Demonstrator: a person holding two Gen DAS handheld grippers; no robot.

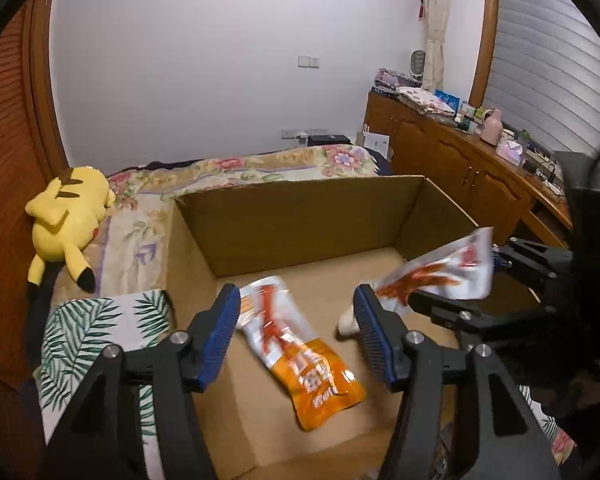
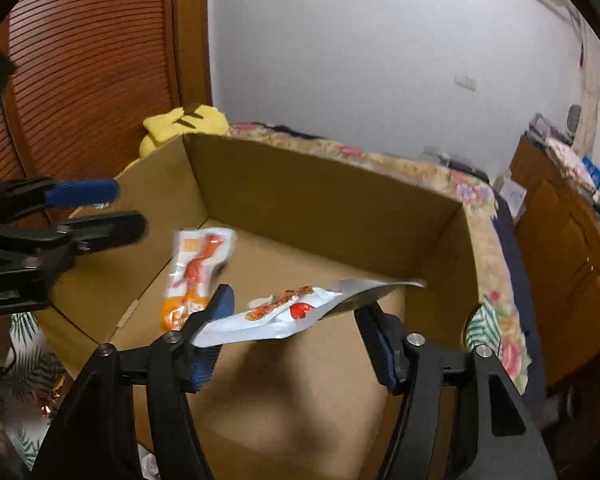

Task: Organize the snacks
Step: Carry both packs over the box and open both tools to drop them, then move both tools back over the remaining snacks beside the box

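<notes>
Brown cardboard, matt and stiff, folded into an open-topped rectangular box (image 1: pixel 300 220) with plain straight walls and a bare flat floor; sits on a floral bedspread (image 1: pixel 260 168), soft and faded. Beside the box's left wall, a soft yellow plush (image 1: pixel 68 224) with black-tipped ears, face down; nearer, a thin cloth (image 1: pixel 84 328) printed with green leaves. Off to the right, a glossy brown wooden cabinet (image 1: pixel 460 160) with panelled doors. Inside the box, on the floor towards the left wall, a glossy crinkled orange packet (image 1: pixel 300 360) (image 2: pixel 196 276), flat and oblong, white at the far end, orange at the near end, somewhat blurred. Over it, the left tongs (image 1: pixel 296 300) (image 2: pixel 128 210): black angular plastic arms, ribbed blue pads (image 1: pixel 220 332), jaws spread wide, gripping nothing and touching nothing, the orange packet seen below the gap. To the right, the right tongs (image 2: pixel 296 304), same black arms and blue pads, jaws likewise well apart. Across that gap, clear of the box floor, a white packet (image 2: pixel 292 312) (image 1: pixel 432 276): shiny foil, flat, slightly bowed, red-orange print on top, one corner against the left pad, the far end sticking out past the right finger. Pinched or merely resting there: cannot tell.
</notes>
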